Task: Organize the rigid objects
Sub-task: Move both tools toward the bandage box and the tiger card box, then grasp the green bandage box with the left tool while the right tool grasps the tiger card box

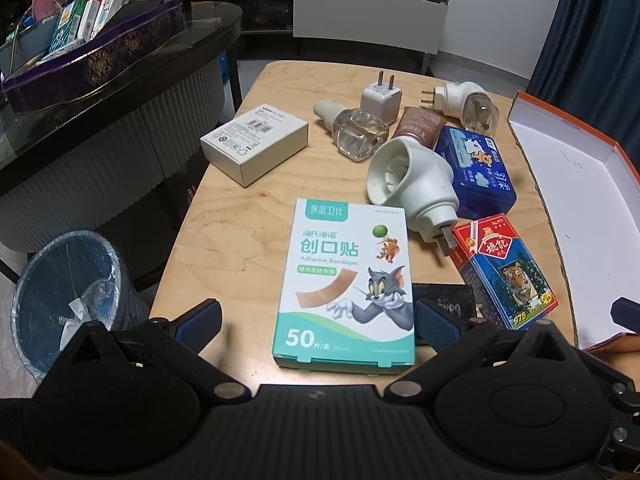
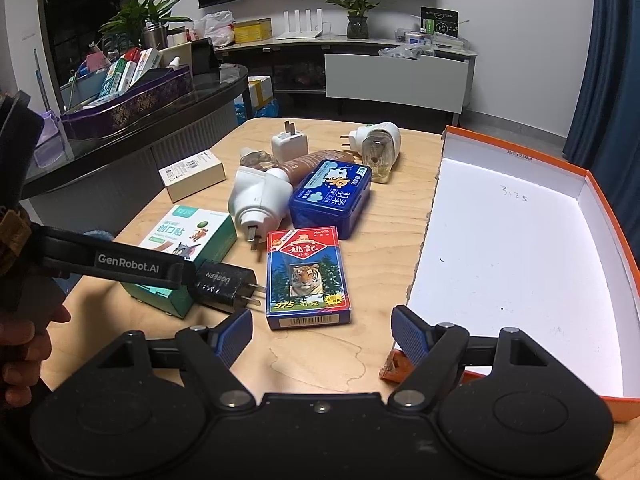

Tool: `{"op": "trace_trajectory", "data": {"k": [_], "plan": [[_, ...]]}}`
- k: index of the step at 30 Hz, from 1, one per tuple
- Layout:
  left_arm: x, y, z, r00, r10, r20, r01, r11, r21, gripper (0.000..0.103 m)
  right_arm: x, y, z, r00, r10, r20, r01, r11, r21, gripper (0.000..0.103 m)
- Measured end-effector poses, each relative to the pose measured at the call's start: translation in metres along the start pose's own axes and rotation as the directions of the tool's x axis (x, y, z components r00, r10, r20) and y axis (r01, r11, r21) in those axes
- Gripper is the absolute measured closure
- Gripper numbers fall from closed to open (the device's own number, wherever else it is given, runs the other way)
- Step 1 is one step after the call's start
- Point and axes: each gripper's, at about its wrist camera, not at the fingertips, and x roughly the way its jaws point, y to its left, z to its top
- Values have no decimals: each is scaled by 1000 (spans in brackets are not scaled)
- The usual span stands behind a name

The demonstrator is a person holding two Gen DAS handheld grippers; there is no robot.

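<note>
A white-and-teal adhesive bandage box [image 1: 344, 280] lies flat on the wooden table, its near end between the fingers of my open left gripper [image 1: 318, 326]. The right finger [image 1: 438, 328] is close beside the box. My right gripper [image 2: 322, 336] is open with nothing in it, just short of a red-and-blue playing card box [image 2: 306, 276]. Behind that lie a black charger [image 2: 224, 284], a white plug-in diffuser [image 2: 256, 196], a blue tin [image 2: 332, 196], a brown tube [image 2: 308, 164] and a white charger [image 2: 290, 144]. On the right sits an open orange box [image 2: 520, 260] with a bare white inside.
A small white carton [image 1: 254, 142], a clear liquid bottle [image 1: 356, 132] and a second diffuser [image 1: 468, 104] lie further back. A lined waste bin [image 1: 68, 296] stands left of the table. A dark counter holds a purple tray [image 1: 100, 52] of packages. A hand [image 2: 24, 344] holds the left gripper.
</note>
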Motion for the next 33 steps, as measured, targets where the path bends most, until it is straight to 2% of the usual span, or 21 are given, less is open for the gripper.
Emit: {"op": "trace_trajectory", "data": {"k": [33], "plan": [[11,-6,15,1000,-6,7,6,1000,-1,0,2,0,1,1000,-27,-3,27,1000,-3,13]]}}
